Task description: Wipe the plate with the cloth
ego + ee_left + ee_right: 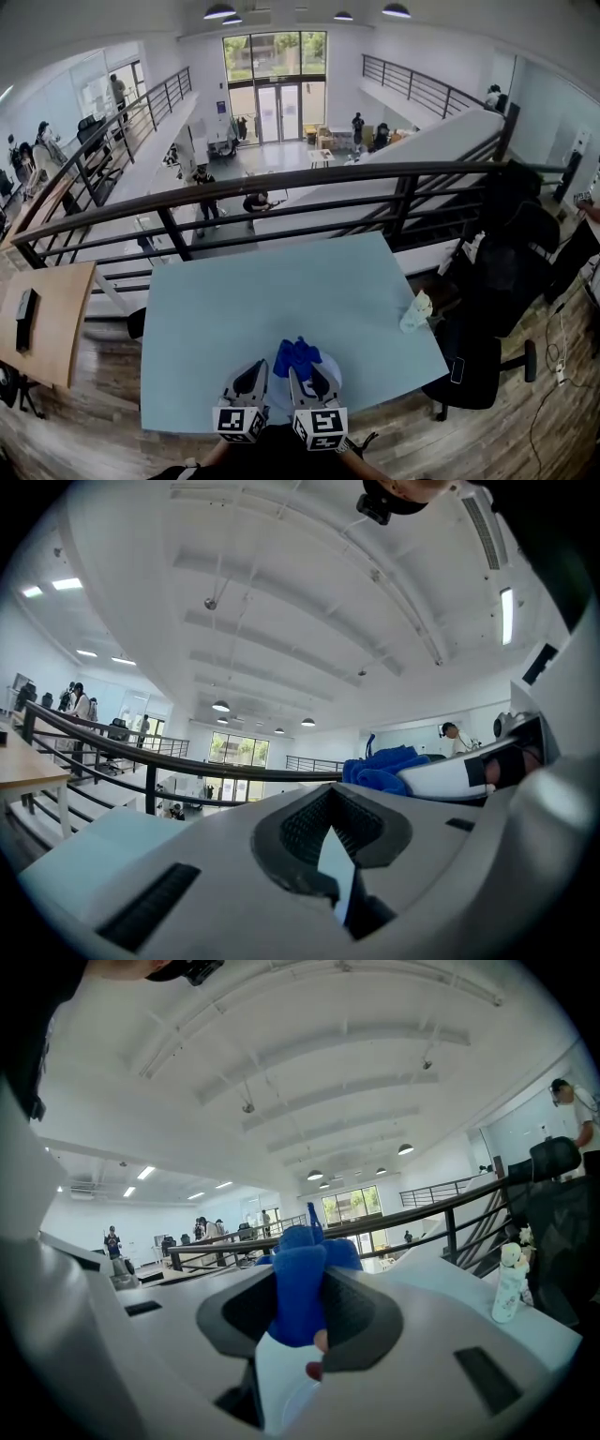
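Head view shows both grippers side by side at the near edge of the pale blue table [281,300], over a white plate [330,377]. The right gripper [303,375] pinches the blue cloth [297,356] just above the plate. The left gripper [257,369] is clamped on the plate's thin rim. Right gripper view alone makes out a white bottle [509,1283], standing well apart.
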Demonstrator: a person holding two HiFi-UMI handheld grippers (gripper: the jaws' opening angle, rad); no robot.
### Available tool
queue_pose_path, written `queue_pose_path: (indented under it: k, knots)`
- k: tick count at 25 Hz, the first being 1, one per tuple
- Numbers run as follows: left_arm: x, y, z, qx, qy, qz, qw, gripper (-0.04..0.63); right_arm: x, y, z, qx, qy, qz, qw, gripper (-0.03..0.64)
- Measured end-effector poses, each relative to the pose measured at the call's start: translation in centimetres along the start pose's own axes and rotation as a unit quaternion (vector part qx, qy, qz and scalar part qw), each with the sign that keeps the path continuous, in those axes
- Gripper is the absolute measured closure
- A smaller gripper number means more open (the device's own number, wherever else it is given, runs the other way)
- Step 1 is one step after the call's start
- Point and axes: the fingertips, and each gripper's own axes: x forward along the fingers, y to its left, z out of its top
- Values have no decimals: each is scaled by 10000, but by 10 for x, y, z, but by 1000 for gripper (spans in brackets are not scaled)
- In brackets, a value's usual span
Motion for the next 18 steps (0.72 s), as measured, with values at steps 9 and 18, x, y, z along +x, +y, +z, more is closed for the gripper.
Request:
queue_pose_path:
  k: [9, 18]
  knots:
    - [-8, -14, -3, 110, 22, -114, 9999, 594, -12, -2, -4, 54, -11, -46, 10000, 499]
    - [-10, -18, -1, 127, 25, -148, 9998, 594, -17, -2, -8, 55, 3, -53, 10000, 499]
